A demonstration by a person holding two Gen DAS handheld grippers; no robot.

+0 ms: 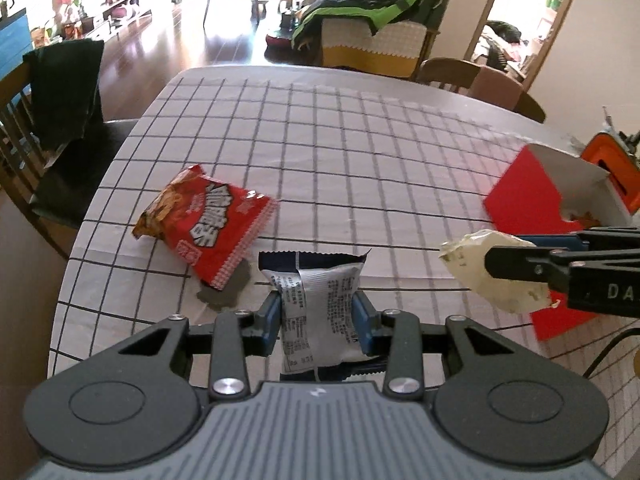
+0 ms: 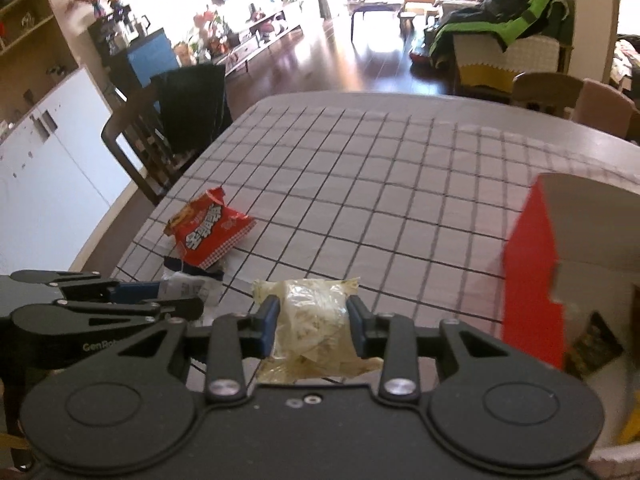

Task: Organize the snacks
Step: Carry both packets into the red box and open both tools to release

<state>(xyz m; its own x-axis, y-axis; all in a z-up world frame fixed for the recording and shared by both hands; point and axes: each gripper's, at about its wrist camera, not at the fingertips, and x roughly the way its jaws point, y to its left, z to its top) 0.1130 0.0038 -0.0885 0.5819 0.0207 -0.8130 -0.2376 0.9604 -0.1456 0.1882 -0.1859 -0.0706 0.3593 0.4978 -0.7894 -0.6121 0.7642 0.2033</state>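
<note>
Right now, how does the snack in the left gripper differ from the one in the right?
The left gripper holds a silver pack with printed text and a dark top edge; the right gripper holds a clear pack showing pale pieces inside. The silver pack hides its contents; the clear pack does not. Both are small sealed packs, pinched at the sides and lifted off the table.

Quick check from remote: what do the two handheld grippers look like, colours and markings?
Both are black linkage frames with silver pivot screws and blue pads on the jaws. The left gripper has a grey ribbed body with a small white logo; the right gripper has a plain black body.
</note>
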